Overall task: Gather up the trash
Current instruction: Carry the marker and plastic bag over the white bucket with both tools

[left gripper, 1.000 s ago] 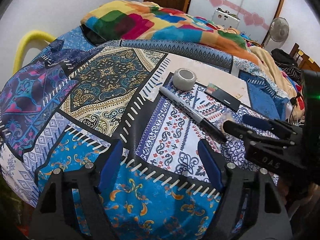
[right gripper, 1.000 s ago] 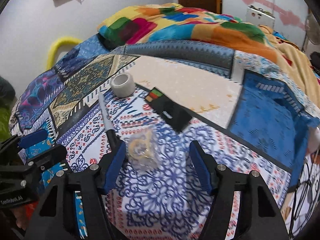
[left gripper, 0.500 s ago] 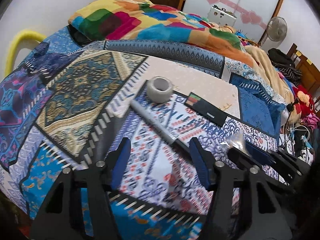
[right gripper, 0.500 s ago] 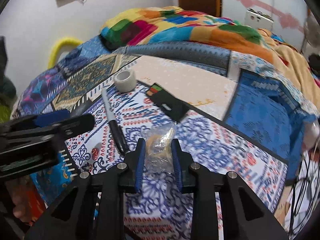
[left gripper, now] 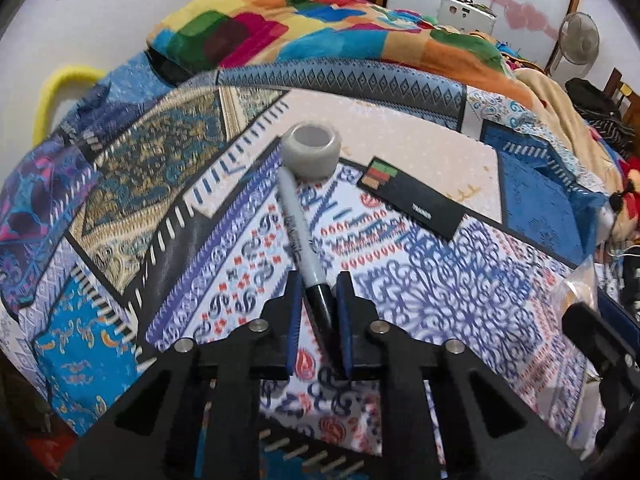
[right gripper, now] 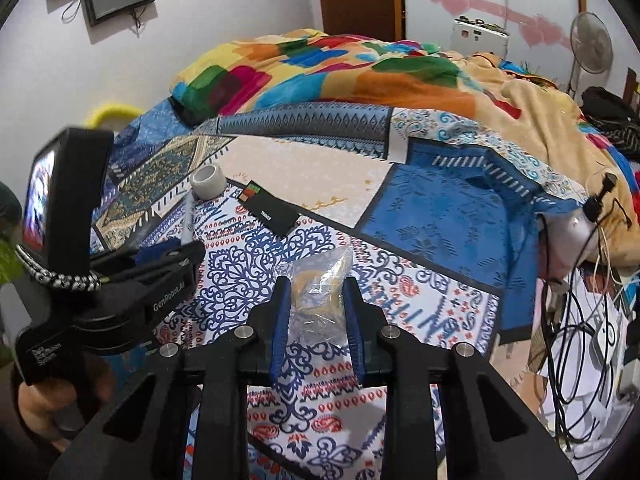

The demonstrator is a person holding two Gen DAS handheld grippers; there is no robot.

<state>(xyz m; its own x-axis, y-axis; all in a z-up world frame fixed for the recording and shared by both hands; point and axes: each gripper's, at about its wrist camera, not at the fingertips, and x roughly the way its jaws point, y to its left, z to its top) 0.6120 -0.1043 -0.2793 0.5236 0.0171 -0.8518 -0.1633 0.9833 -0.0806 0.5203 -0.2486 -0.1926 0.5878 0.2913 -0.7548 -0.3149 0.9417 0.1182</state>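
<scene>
Moved in since a moment ago and closed: left gripper (left gripper: pixel 318 300) now pinched on the black cap end of the marker (left gripper: pixel 298 232), which lies on the patterned bedspread (left gripper: pixel 440 288) with its far end by the tape roll (left gripper: pixel 311 150); right gripper (right gripper: pixel 316 308) squeezed shut on the crinkly clear plastic wrapper (right gripper: pixel 318 288), lifted just off the cloth. Two things grabbed but not yet put away, no bin in sight, tape roll and black card (left gripper: pixel 412 200) left. On the left gripper's side, "GenRobot.AI"; small white word on the card too blurry to read.

both wrist views look low and close across the bed (left gripper: pixel 400 152), sharing its tape roll (left gripper: pixel 311 151).
</scene>
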